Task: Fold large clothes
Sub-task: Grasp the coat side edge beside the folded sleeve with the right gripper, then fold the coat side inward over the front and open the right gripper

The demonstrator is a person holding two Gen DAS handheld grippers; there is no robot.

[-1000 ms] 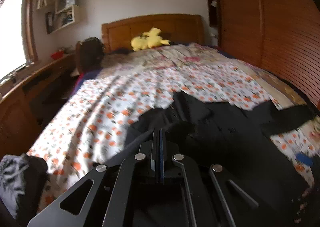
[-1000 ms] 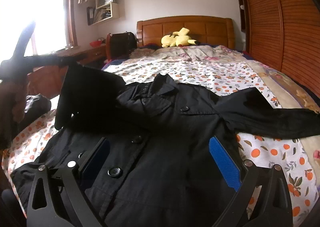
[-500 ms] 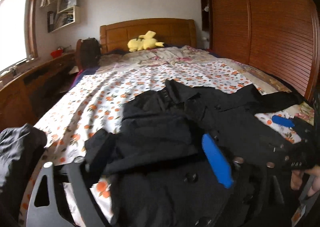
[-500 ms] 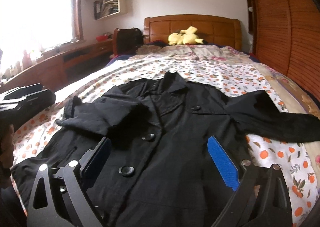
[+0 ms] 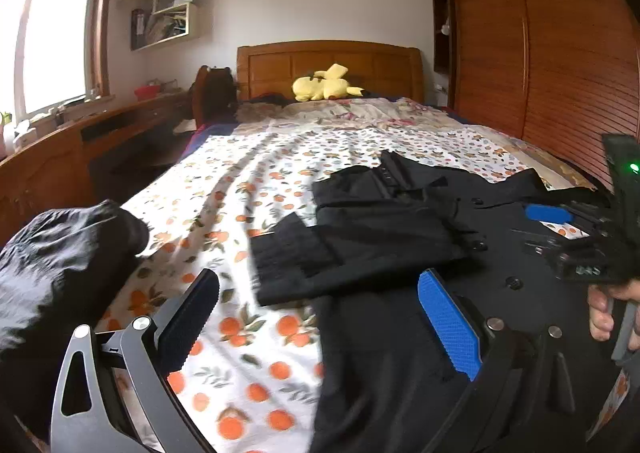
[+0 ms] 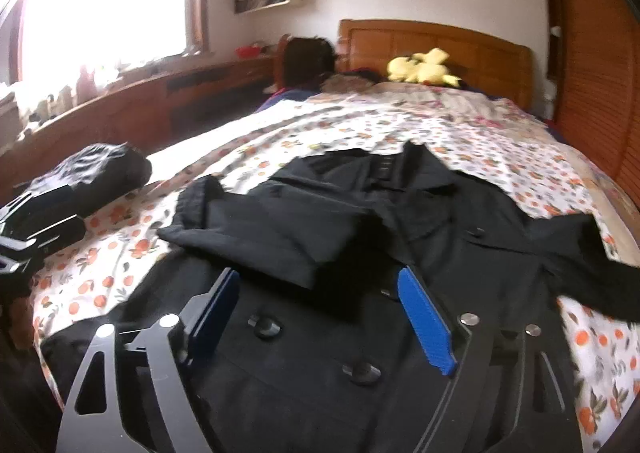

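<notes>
- large black buttoned cotton coat [image 6: 400, 253] is spread front-up on the orange-print bedsheet [image 5: 240, 189], collar toward the headboard, one sleeve already folded across the chest.
- left tongs [image 5: 320, 317] have just been opening: released, nothing between.
- right tongs [image 6: 320, 317] have just been closing, nothing pinched; hovered over the coat front, judged nearer the unfolded sleeve [image 6: 580, 261] at right.
- no legible writing is noted.

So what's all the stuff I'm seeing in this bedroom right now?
black coat: one, spread on the bed, one sleeve folded over its front
bedspread: one, white with orange fruit print
yellow plush toy: one, by the wooden headboard
dark bundle of cloth: one, at the bed's window-side edge
wall shelves: white, beside the window
wardrobe: brown slatted doors
left gripper: open, nothing between its jaws
right gripper: open, jaws just closing, over the coat
</notes>
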